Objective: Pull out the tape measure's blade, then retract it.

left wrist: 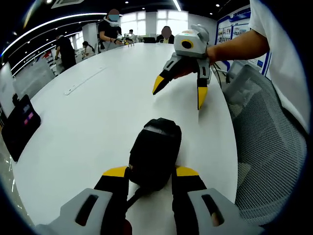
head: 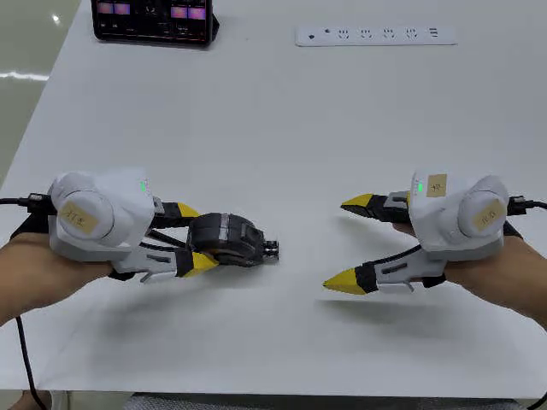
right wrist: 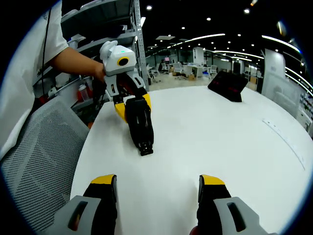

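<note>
A black tape measure (head: 229, 240) lies on the white table (head: 273, 128), its blade tip pointing right toward the other gripper. My left gripper (head: 193, 237) is shut on the tape measure (left wrist: 155, 152), yellow-tipped fingers (left wrist: 115, 172) pressed on both sides of its case. The blade looks retracted, with only the hook showing at the case's end (right wrist: 146, 149). My right gripper (head: 352, 242) stands open a hand's width to the right of the tape measure, nothing between its fingertips (right wrist: 103, 179). From the right gripper view the left gripper (right wrist: 131, 107) holds the tape measure (right wrist: 139, 122).
A white power strip (head: 374, 34) lies at the table's far side and a dark tablet-like device (head: 154, 20) stands at the far left. A mesh chair (left wrist: 266, 147) sits beside the table edge. People stand far off at the table's other end.
</note>
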Available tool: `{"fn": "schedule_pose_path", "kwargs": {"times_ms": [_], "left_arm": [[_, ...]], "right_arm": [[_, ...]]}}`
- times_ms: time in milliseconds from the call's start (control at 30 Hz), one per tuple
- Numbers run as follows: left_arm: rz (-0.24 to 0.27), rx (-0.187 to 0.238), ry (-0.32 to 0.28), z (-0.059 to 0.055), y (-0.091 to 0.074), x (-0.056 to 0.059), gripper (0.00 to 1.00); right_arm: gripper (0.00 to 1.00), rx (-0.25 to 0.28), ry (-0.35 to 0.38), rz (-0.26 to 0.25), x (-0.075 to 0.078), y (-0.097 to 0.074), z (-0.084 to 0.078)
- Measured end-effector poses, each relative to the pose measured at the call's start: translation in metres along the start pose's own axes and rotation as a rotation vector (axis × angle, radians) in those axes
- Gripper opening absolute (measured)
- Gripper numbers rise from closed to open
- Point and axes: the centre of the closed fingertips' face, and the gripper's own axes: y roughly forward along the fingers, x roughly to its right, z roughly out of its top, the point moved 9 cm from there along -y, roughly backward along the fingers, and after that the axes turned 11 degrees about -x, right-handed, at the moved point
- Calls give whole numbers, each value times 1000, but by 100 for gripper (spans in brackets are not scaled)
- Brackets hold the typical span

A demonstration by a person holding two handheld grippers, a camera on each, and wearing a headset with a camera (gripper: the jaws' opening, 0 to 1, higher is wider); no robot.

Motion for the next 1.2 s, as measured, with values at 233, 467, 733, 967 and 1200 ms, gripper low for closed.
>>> {"fn": "schedule_pose_path", "kwargs": {"times_ms": [233, 467, 733, 967, 1200], "left_arm": [[-5, 2, 1, 0, 0, -1, 29], [-15, -8, 2, 1, 0, -1, 28], [-17, -16, -2, 1, 1, -2, 27], [-16, -21, -2, 1, 1, -2, 27], [-20, -24, -5, 1, 1, -2, 27]], "right_arm": [[61, 8, -17, 5, -2, 5, 3], [55, 16, -41, 18, -4, 13, 7], [48, 25, -65, 38, -3, 29, 13], [42, 40, -70, 59, -2, 41, 21], [33, 42, -91, 92, -4, 51, 27]]}}
